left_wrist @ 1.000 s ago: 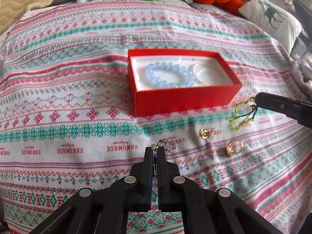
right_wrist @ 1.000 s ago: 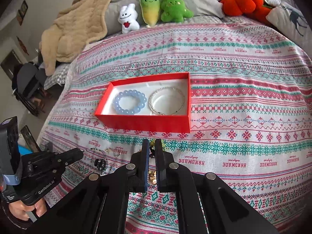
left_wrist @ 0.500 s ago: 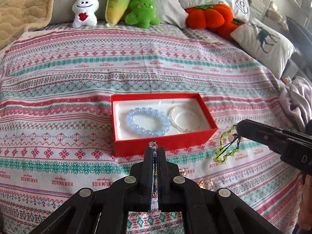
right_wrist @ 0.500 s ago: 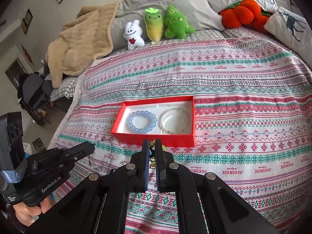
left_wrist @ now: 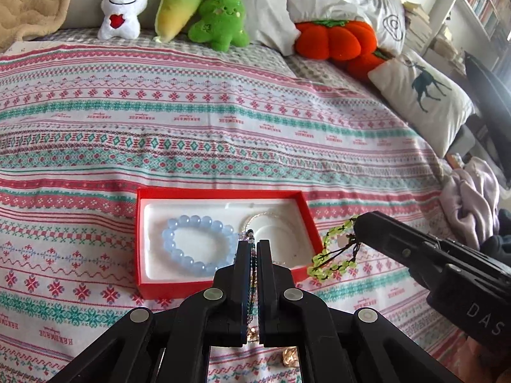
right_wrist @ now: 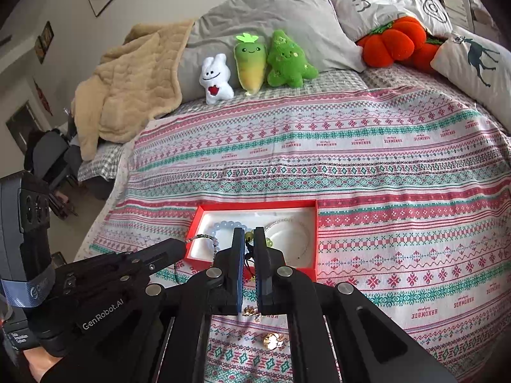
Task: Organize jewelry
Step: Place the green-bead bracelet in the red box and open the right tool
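A red jewelry box [left_wrist: 220, 284] [right_wrist: 306, 205] with a white liner lies on the patterned bedspread. It holds a pale blue bead bracelet [left_wrist: 188, 249] [right_wrist: 225, 225] and a thin silver bracelet [left_wrist: 271, 217] [right_wrist: 287, 223]. My left gripper [left_wrist: 253, 244] is shut on a thin multicolour bead chain [left_wrist: 250, 234], raised near the box's front edge; the chain also shows in the right wrist view [right_wrist: 204, 239]. My right gripper [right_wrist: 249, 234] is shut on a yellow-green bead bracelet [left_wrist: 332, 249] that hangs beside the box's right end. Small gold pieces [right_wrist: 274, 341] [left_wrist: 289, 359] lie on the bedspread below the grippers.
Three plush toys [left_wrist: 179, 9], an orange pumpkin cushion [left_wrist: 335, 38] and pillows [left_wrist: 424, 95] line the far side of the bed. A beige blanket [right_wrist: 127, 86] lies at the far left. Lilac cloth [left_wrist: 472, 198] is bunched at the right edge.
Both grippers have lifted from the bedspread with their pieces and drawn back, so more of the bed shows. The chain and green bracelet now hang in the air near the box.
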{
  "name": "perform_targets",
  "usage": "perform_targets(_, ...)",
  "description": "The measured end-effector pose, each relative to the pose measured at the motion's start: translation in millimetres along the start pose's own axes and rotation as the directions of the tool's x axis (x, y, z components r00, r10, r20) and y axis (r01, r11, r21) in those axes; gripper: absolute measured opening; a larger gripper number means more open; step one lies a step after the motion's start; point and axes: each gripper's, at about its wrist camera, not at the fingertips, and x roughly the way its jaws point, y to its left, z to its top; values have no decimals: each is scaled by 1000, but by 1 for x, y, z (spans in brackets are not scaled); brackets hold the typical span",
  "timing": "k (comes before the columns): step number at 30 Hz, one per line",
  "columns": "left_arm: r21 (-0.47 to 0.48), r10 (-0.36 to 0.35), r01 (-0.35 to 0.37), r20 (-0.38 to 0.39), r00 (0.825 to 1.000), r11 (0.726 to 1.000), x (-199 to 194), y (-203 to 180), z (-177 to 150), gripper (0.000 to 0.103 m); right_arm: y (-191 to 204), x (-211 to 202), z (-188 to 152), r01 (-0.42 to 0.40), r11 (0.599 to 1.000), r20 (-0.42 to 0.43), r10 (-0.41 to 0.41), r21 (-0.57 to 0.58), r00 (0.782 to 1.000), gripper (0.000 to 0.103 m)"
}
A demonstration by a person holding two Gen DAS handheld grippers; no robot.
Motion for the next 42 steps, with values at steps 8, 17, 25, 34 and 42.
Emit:
perform_targets(8, -13, -37, 37, -3, 999, 999, 32, 13, 16, 0, -10, 20, 6, 17, 1000, -7, -16, 9, 1000, 5)
perform_targets(17, -42, 98, -101, -73, 992, 994, 66, 43, 13, 0, -8, 53, 5, -45, 999, -64, 46, 9, 997, 5)
perform_targets(25, -17, 167, -169, -86, 982, 986, 77, 49, 10, 0, -18, 80, 1, -17, 999, -111, 21, 41, 994, 5)
perform_targets(34, 38, 211, -209, -67, 975, 977, 77, 43, 10, 1, -40, 87, 1, 98, 995, -110, -96, 18, 989, 6)
perform_targets(42, 104, 230, -223, -58, 971, 969, 60, 34, 9, 40, -39, 68, 4, 81, 997, -91, -82, -6, 992, 15)
